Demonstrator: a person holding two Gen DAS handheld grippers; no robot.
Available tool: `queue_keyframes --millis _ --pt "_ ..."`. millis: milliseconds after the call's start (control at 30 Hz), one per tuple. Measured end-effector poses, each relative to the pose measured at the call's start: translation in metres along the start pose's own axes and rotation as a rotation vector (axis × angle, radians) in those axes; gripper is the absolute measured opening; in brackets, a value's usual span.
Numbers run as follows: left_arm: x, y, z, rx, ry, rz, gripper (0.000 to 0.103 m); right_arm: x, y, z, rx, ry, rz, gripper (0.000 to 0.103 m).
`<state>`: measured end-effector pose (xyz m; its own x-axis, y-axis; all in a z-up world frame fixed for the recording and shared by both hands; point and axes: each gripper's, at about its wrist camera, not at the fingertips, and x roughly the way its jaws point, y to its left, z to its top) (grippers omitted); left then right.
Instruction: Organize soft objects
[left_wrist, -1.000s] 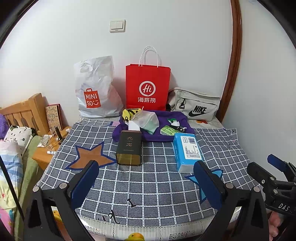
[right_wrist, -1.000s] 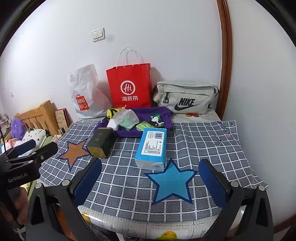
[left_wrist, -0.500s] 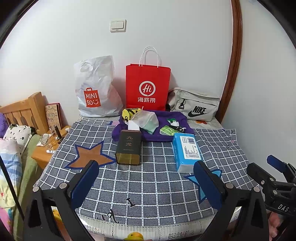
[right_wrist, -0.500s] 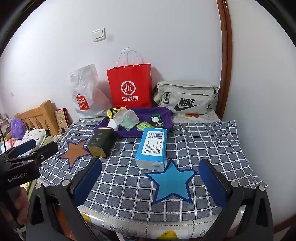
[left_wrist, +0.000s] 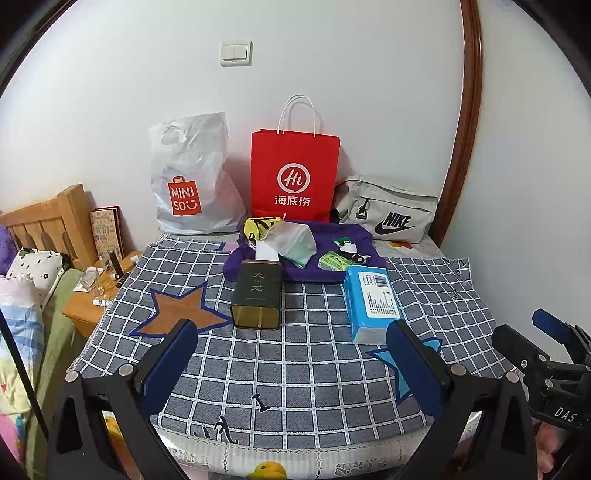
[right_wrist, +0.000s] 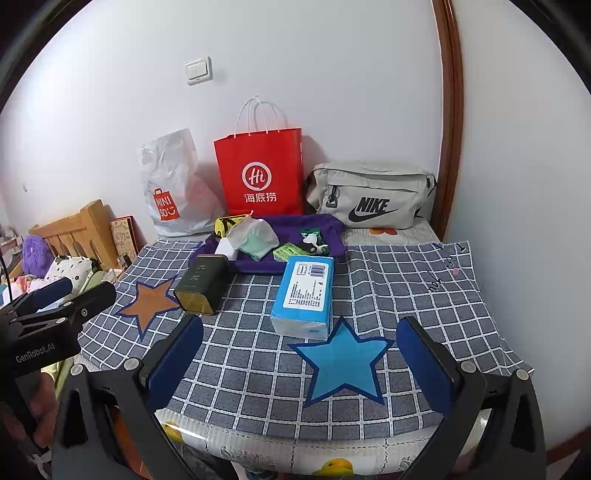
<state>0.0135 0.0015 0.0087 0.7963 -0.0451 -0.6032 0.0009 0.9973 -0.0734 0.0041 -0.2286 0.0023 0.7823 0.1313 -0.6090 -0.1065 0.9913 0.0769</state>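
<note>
A blue tissue pack (left_wrist: 371, 301) (right_wrist: 304, 295) lies on the checked cloth (left_wrist: 295, 369) of the table. A dark tea tin (left_wrist: 256, 295) (right_wrist: 201, 284) lies left of it. Behind them a purple cloth bag (left_wrist: 314, 266) (right_wrist: 288, 236) holds a clear bag of pale green masks (left_wrist: 295, 242) (right_wrist: 255, 238), a small green packet (left_wrist: 334, 260) and a yellow-black item (left_wrist: 258, 225). My left gripper (left_wrist: 291, 365) and my right gripper (right_wrist: 299, 365) are both open and empty, above the table's near edge.
A white Miniso bag (left_wrist: 192, 181), a red paper bag (left_wrist: 295, 177) and a grey Nike bag (left_wrist: 388, 210) stand against the back wall. A wooden bed frame (left_wrist: 48, 218) and a small side table (left_wrist: 96, 291) lie left. A wall (left_wrist: 535, 184) closes the right.
</note>
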Motion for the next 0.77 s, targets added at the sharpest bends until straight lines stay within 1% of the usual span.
queue_keyframes --millis 633,767 --pt "0.0003 -0.0018 0.0007 0.002 0.006 0.005 0.103 0.0002 0.0014 0.0012 -0.007 -0.001 0.009 0.103" --pt "0.0011 -0.003 0.0011 0.013 -0.011 0.004 0.103 0.0061 0.0005 0.0034 -0.01 0.002 0.018 0.103"
